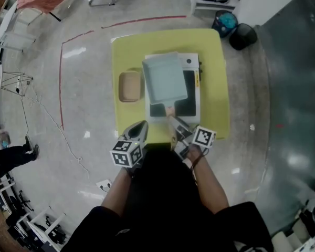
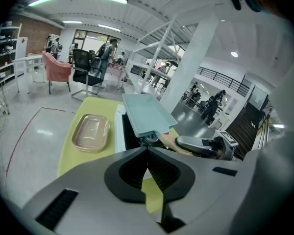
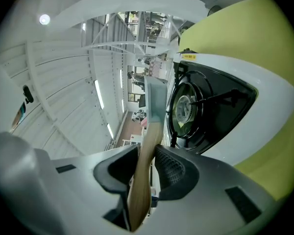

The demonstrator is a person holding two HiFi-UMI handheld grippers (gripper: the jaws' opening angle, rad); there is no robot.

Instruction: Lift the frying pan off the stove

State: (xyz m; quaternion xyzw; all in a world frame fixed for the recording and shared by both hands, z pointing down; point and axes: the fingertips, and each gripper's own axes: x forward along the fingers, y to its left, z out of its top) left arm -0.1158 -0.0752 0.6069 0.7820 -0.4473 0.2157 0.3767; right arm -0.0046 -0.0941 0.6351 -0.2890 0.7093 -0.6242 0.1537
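No readable text anywhere: the yellow sticker [image 3: 194, 56] on the stove [image 3: 264, 97] rim has print too small to make out, and the cubes [image 1: 127, 153] on the left gripper [image 1: 140, 126] and right gripper [image 1: 178, 128] show only black-and-white square patterns, no letters or digits.

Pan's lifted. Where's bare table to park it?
Widest bare table: strip right of the stove. Also the far-left corner beyond the tan tray. Near edge is crowded: left gripper, right gripper holding the frying pan.
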